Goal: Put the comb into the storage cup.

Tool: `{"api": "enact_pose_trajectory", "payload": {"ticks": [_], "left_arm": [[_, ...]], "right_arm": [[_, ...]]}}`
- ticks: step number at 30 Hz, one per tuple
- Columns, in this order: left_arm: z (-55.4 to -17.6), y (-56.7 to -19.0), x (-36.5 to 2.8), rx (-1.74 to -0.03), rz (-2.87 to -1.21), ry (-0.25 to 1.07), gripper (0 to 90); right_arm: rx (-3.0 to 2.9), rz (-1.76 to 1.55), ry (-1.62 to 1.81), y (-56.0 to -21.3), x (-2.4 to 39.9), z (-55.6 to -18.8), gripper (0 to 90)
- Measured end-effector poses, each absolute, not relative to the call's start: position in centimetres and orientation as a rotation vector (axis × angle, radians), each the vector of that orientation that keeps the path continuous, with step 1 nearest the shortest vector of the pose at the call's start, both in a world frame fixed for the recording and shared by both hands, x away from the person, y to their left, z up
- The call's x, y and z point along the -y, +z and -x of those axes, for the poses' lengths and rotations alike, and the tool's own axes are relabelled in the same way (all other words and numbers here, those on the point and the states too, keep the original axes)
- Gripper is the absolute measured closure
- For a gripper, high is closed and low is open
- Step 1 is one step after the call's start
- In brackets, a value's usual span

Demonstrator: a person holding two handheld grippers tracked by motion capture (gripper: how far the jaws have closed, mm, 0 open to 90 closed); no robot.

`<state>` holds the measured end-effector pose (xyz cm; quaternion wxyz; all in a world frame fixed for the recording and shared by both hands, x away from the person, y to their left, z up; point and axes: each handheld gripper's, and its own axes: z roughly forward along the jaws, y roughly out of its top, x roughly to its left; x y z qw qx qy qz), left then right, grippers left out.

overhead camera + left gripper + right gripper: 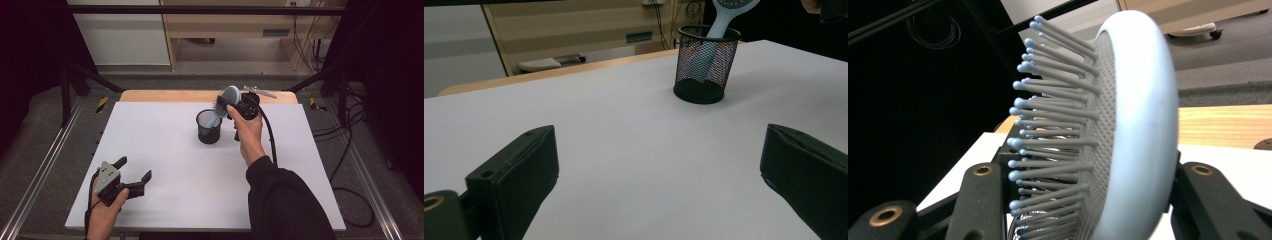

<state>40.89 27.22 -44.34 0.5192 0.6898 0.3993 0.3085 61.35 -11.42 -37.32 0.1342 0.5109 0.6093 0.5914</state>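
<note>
The right gripper (231,100) is clamped on the head of a pale blue brush (226,100), one jaw against the smooth back and the other on the bristle side, as the right gripper view shows close up (1143,130). The brush stands tilted over a black mesh cup (208,128) near the far middle of the white table (165,165): its long axis runs from the handle, which points down and left into the cup, up to the head, which leans to the right above the rim. In the left gripper view the handle shows through the mesh (707,52), slanting across the inside of the cup (684,90). The bristles face left in the high view. The left gripper (134,175) rests at the near left of the table, well apart from the cup, its jaws wide apart with nothing between them.
</note>
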Motion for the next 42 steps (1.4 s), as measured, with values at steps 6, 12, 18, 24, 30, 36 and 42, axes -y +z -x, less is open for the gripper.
{"api": "enact_pose_trajectory", "payload": {"ticks": [6,12,18,24,30,36,42], "left_arm": [[-40.9,-44.3,-27.2,-0.957,-1.654,0.739,2.4],[-40.9,-44.3,-27.2,-0.956,-1.655,0.739,2.4],[-40.9,-44.3,-27.2,-0.957,-1.655,0.739,2.4],[-40.9,-44.3,-27.2,-0.956,-1.656,0.739,2.4],[-40.9,-44.3,-27.2,-0.956,-1.656,0.738,2.4],[-40.9,-44.4,-27.2,-0.955,-1.657,0.738,2.4],[-40.9,-44.4,-27.2,-0.956,-1.657,0.737,2.4]], "right_arm": [[-1.765,-1.486,1.708,-37.7,11.4,-61.5,50.3],[-1.761,-1.497,1.714,-37.9,11.5,-61.6,50.3],[-1.766,-1.5,1.71,-38.1,11.4,-61.6,50.2],[-1.768,-1.508,1.714,-38.2,11.3,-61.6,50.1],[-1.766,-1.515,1.715,-38.4,11.3,-61.7,50.1],[-1.764,-1.531,1.726,-38.7,11.4,-61.6,50.1],[-1.761,-1.528,1.727,-38.7,11.5,-61.7,50.0]]}}
